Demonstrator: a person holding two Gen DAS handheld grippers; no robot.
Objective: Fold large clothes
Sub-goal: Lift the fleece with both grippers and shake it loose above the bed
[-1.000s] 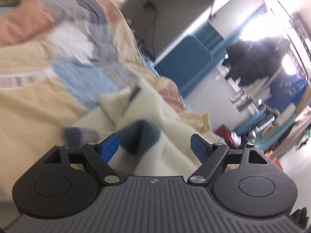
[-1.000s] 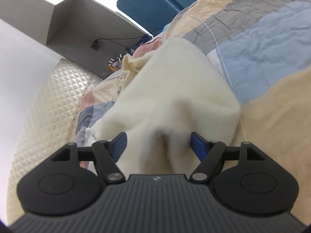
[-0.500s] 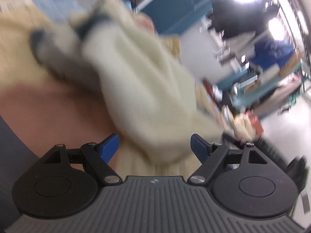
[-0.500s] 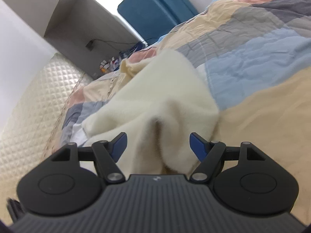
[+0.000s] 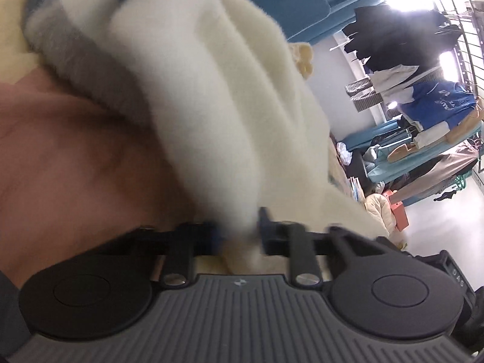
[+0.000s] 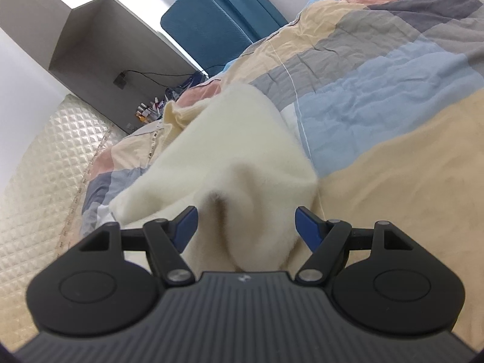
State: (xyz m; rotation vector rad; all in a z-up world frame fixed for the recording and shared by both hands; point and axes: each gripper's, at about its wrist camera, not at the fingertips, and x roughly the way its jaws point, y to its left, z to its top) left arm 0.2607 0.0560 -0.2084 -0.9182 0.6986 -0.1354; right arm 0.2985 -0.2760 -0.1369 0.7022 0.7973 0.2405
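On a bed (image 6: 393, 157) spread with a patchwork quilt (image 6: 378, 90), a cream fleece garment (image 5: 211, 90) with grey-and-navy trim is gathered up for folding. The left gripper (image 5: 239, 233) has its jaws drawn together, clamped on a bunched fold of the garment. The right gripper (image 6: 246, 222) has its jaws wide apart, with the same cream cloth (image 6: 230, 163) mounded between them but not pinched. A clothes rack (image 5: 423, 60) stands across the room. To fold well, the right jaws likely need to close on a clean edge, then both should pull the cloth taut and flat before doubling it.
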